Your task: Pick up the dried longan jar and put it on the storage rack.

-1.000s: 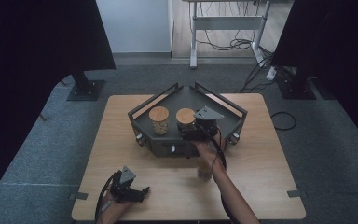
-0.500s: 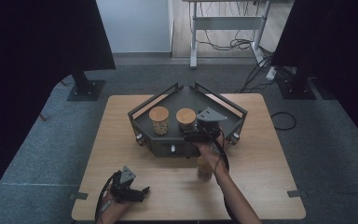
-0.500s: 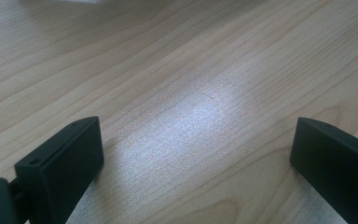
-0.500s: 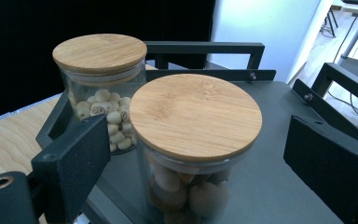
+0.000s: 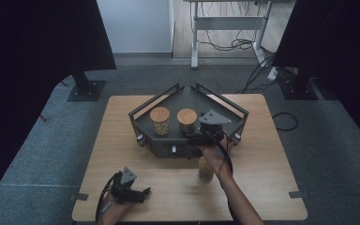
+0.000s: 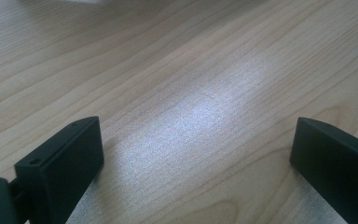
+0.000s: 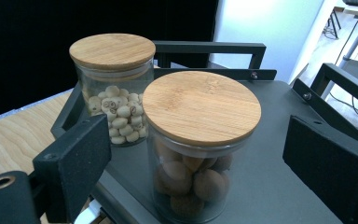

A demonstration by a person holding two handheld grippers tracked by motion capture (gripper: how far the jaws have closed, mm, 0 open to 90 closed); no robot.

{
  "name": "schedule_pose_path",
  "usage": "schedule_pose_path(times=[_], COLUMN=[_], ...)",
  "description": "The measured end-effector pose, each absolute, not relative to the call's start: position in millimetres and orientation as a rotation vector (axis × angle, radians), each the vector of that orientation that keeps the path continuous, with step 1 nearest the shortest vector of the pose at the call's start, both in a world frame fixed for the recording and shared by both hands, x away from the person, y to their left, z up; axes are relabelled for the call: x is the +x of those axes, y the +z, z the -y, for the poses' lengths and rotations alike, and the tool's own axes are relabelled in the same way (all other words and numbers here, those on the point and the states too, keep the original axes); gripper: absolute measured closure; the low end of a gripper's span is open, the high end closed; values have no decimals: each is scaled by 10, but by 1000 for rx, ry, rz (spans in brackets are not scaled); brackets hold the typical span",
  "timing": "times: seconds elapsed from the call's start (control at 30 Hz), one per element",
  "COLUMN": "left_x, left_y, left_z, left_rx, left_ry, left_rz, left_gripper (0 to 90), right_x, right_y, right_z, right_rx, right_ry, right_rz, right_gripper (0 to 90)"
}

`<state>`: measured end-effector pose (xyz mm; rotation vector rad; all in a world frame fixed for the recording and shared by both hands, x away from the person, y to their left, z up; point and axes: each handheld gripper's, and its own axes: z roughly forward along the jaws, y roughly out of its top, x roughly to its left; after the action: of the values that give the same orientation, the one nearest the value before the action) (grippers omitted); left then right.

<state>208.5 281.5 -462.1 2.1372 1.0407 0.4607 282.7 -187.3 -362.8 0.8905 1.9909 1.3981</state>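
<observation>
My left gripper (image 5: 132, 192) rests low at the near left edge of the wooden table (image 5: 122, 140), its jaws spread wide over bare wood with nothing between them. Further right, on the dark grey tray (image 5: 187, 96), stands the jar of pale round seeds (image 7: 113, 88), and just beside it the jar of brown nuts (image 7: 198, 144), both upright with bamboo lids. My right gripper (image 7: 196, 168) is at that nearer jar, jaws released on either side, not pressing the glass.
</observation>
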Motion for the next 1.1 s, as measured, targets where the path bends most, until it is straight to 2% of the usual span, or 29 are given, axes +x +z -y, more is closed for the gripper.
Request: schedule_pose_path(times=[1.1], left_x=[2084], left_y=[-4622], left_z=[-2815], left_rx=[2137], left_ry=[461], left_rz=[-1041], left_gripper=[24], right_x=[2621], right_y=[-3625], right_z=[1989], right_rx=[842], right_ry=[1410], right_rz=[-2022], right_gripper=[76])
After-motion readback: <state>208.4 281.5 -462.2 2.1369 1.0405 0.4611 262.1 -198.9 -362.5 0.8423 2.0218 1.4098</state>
